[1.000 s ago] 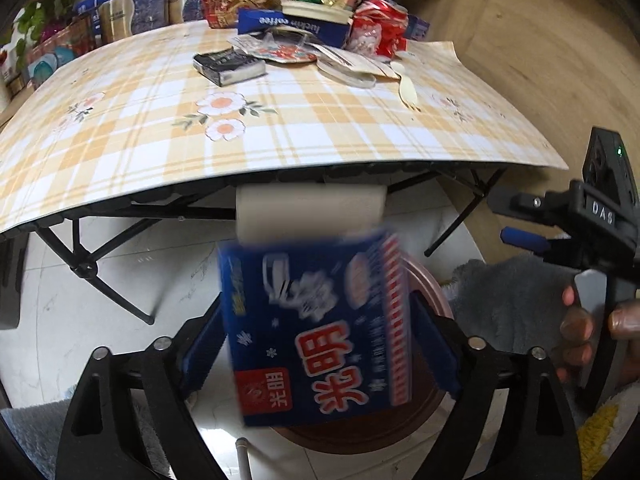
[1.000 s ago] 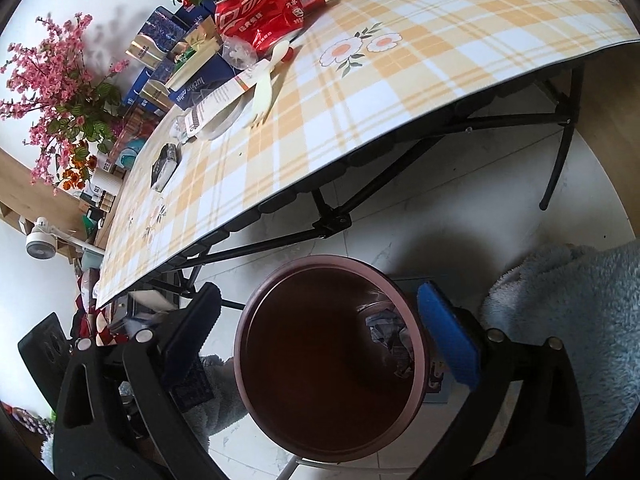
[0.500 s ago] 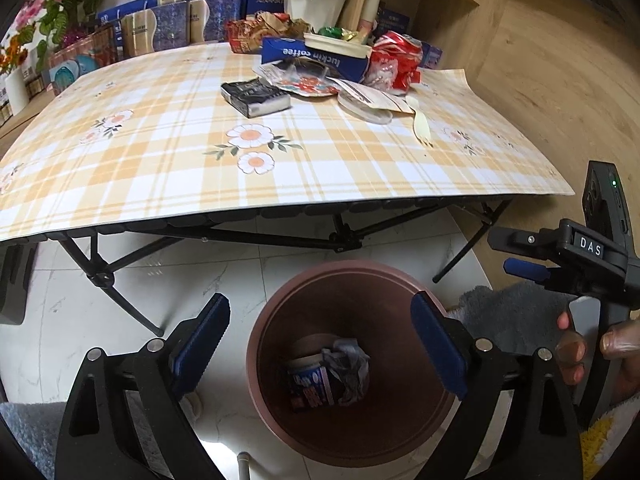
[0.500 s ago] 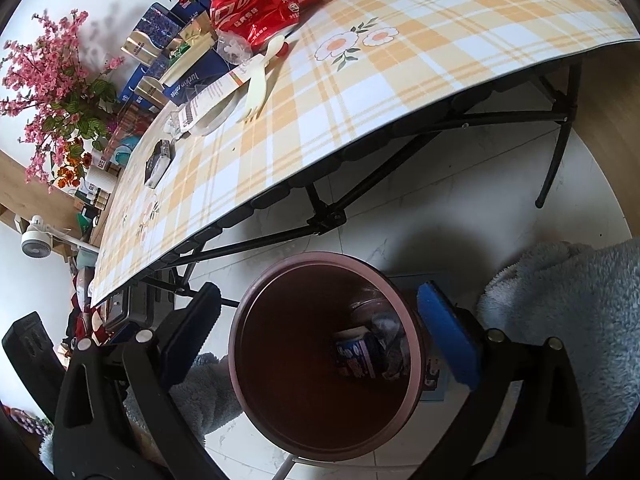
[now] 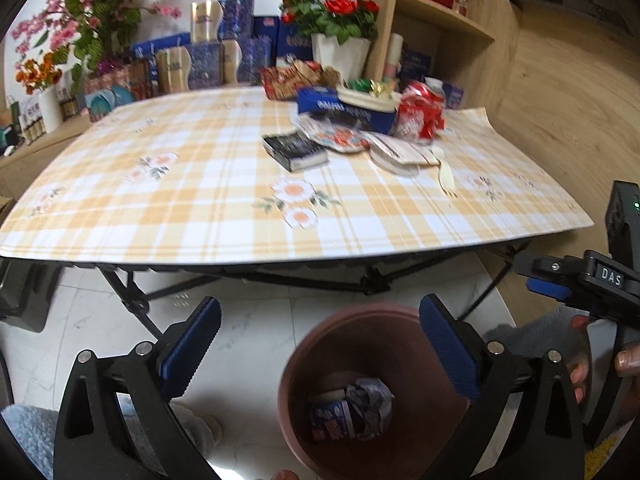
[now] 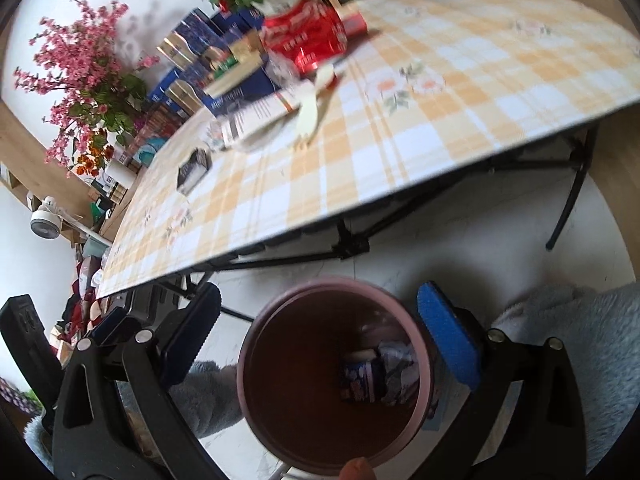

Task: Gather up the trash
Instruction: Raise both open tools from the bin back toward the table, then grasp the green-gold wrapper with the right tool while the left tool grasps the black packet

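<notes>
Both hand-held grippers, left (image 5: 320, 344) and right (image 6: 320, 336), are held wide apart, empty, above the brown bin (image 5: 304, 364); the left's jaws have just been opening.

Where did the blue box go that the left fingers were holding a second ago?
The left gripper let go of it: its jaws have just been opening, nothing is between them, and the blue printed carton now lies in the round brown bin beside crumpled paper. The view has tilted up toward the table. The right gripper stays open over the bin; the table litter is untouched.
</notes>
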Demonstrator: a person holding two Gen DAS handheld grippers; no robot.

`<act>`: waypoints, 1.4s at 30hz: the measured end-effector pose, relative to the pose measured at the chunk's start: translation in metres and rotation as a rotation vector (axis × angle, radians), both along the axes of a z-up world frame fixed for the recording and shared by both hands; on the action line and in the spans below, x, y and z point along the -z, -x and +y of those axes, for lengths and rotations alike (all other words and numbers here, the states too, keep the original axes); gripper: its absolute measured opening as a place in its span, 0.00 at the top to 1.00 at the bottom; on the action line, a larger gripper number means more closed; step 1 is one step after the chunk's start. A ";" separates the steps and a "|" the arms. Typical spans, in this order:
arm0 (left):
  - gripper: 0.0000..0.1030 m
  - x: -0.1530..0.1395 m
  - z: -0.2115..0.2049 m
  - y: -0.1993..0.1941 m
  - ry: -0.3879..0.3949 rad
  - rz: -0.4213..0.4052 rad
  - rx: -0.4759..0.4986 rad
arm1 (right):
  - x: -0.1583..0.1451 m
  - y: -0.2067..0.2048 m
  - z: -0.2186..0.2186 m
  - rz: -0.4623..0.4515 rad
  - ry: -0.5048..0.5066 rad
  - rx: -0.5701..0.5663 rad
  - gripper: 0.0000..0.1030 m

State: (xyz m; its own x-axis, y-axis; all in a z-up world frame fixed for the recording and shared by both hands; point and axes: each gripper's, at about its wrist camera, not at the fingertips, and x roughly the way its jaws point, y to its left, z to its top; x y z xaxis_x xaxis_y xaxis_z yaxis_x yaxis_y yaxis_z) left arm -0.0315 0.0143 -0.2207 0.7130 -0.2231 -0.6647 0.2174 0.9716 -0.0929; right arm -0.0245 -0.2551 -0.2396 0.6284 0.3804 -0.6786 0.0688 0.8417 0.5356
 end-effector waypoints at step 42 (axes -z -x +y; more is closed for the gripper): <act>0.06 -0.019 0.054 -0.048 -0.026 -0.114 -0.241 | -0.111 -0.237 0.058 -0.177 0.225 -0.086 0.62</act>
State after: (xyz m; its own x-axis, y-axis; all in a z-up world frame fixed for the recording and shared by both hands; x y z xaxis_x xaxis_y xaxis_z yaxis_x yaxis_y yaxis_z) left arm 0.0163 0.0679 -0.2015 0.8142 -0.0216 -0.5801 -0.0128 0.9984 -0.0552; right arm 0.2126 -0.1966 -0.1284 0.7163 0.2901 -0.6346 -0.0860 0.9392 0.3323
